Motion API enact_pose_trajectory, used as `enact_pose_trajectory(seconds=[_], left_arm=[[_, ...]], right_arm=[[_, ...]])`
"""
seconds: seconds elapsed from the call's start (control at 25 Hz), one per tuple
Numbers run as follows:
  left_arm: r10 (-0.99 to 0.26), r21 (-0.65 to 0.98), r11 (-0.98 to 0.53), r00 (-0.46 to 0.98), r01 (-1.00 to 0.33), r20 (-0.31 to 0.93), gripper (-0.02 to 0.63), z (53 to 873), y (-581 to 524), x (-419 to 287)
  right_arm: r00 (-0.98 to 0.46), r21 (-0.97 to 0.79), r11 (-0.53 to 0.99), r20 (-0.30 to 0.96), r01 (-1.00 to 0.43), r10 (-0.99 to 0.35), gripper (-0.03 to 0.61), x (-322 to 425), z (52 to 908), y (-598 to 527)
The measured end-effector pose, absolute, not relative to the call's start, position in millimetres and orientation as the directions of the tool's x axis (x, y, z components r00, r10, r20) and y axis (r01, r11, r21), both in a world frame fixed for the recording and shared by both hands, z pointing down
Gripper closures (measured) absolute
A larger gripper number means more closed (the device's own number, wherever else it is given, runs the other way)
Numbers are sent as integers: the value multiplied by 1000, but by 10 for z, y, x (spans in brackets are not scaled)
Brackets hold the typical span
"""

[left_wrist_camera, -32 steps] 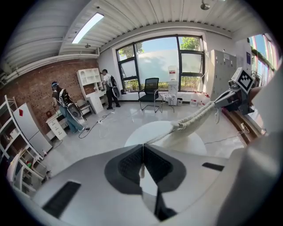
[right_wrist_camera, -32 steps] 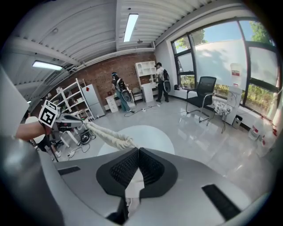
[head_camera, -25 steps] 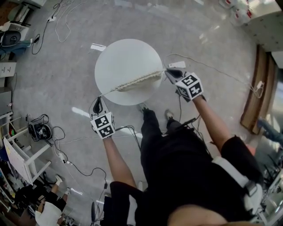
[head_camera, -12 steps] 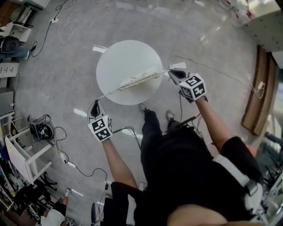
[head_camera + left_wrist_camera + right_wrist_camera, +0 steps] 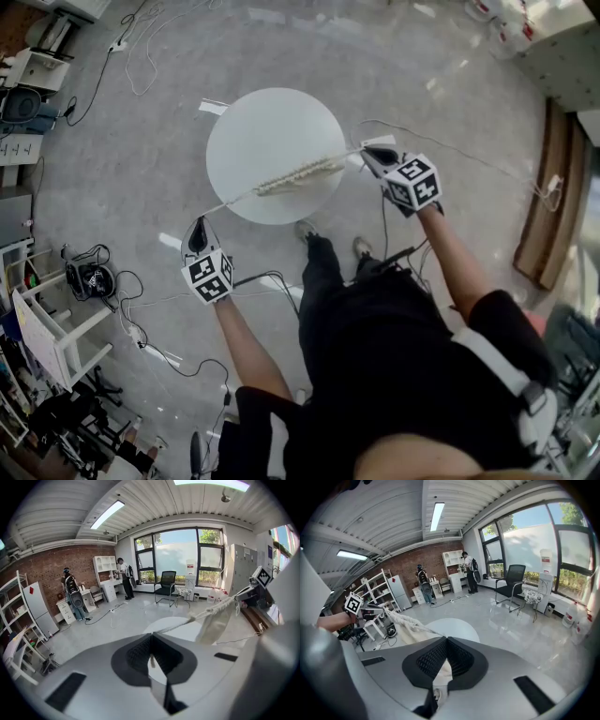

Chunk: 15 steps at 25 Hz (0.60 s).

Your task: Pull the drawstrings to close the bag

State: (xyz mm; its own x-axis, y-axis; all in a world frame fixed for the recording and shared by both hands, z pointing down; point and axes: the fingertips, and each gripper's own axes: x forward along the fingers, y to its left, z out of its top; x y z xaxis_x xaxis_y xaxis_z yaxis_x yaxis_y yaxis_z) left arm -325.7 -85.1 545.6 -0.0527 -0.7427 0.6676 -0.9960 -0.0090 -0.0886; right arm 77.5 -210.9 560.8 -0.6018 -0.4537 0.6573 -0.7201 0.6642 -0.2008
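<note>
Left hand-held gripper and right hand-held gripper held wide apart, both angled downward, jaws pinched closed

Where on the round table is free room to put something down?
The far half of the table, behind the bag, is bare. The near edge is crowded: the bag hangs there between the left gripper and right gripper.

The bag is cream, the round table white, the floor grey. Left gripper and right gripper bear black-and-white square markers.
</note>
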Motion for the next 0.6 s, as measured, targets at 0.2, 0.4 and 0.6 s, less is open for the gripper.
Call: enact_pose_trajectory(seconds=[0.2,0.4,0.6], left_arm=[[-742,-67,15,-56,-998,668,612,5442,-788,-3324],[-752,-15,64,-58,-998,657,612,5471,-728,-3383],[-773,115,190,-77,-975,629,612,5585,-697,-3348]], right_arm=[[-597,-209,652,659,-729,-457,581,806,5575,-2104],[-601,-228,634,649,-739,-467,581,808,5589,-2109],[-599,-264,593,637,-761,-485,581,844,5663,-2160]])
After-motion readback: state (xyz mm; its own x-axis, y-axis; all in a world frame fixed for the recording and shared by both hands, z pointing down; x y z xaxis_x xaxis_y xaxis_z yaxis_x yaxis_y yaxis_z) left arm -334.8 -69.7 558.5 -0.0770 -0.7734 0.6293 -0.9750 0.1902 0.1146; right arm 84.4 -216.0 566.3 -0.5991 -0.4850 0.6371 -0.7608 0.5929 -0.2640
